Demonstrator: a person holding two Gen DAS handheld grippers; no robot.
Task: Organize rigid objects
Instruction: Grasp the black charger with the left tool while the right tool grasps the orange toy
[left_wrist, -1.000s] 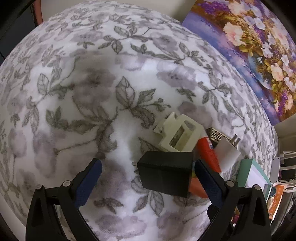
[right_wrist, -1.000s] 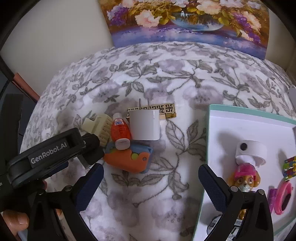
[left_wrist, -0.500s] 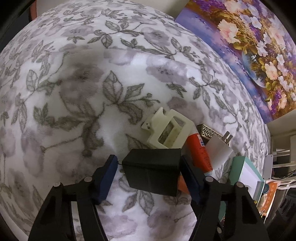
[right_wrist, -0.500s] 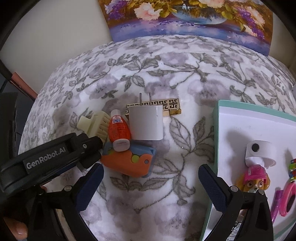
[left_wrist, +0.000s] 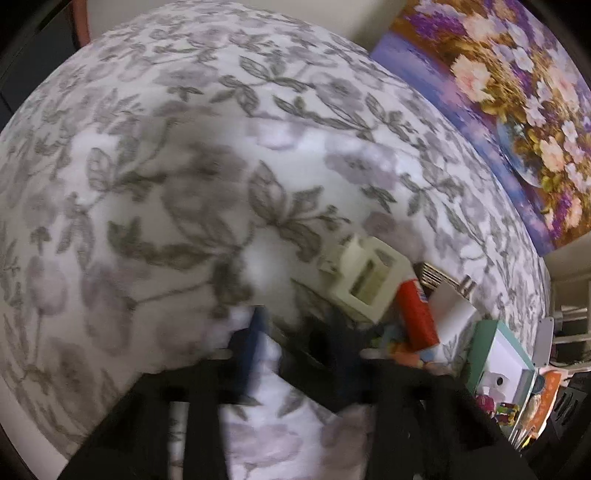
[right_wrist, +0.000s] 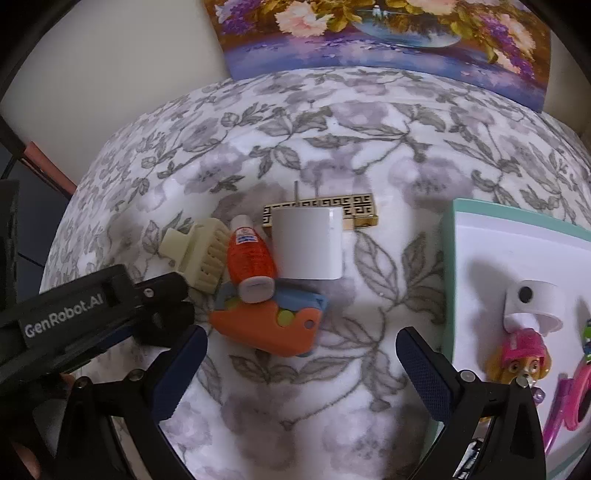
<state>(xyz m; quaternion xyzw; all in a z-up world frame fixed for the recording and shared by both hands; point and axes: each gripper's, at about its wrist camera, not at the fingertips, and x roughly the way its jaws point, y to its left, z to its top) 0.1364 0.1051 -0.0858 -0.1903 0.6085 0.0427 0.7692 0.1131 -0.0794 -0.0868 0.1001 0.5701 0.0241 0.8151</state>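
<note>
1. Closing is under way at the left tool (left_wrist: 295, 339), whose jaws are drawn near together over the floral cloth (left_wrist: 184, 166). The view is smeared, so it cannot be told whether a dark shape (left_wrist: 325, 343) at one pad is gripped or merely beside it. A hold taken only on a corner could be lost once the tool is lifted.
2. Cloth could be pinched between the narrowing jaws and dragged, and the pile just beside them would be disturbed.
3. That pile, near the middle of the cloth, is loosely stacked. The orange bottle (right_wrist: 251, 262) is propped on the orange toy (right_wrist: 269, 328) and touches the cream brush (right_wrist: 201, 254) and the white charger (right_wrist: 308, 247), under which the gold bar (right_wrist: 360, 210) lies. The bottle could be set rolling by a nudge.
4. The right tool (right_wrist: 301, 373) is held wide apart and empty, between the pile and the tray (right_wrist: 448, 258) at the cloth's right edge. If both tools are brought to the pile, they could be knocked together.
</note>
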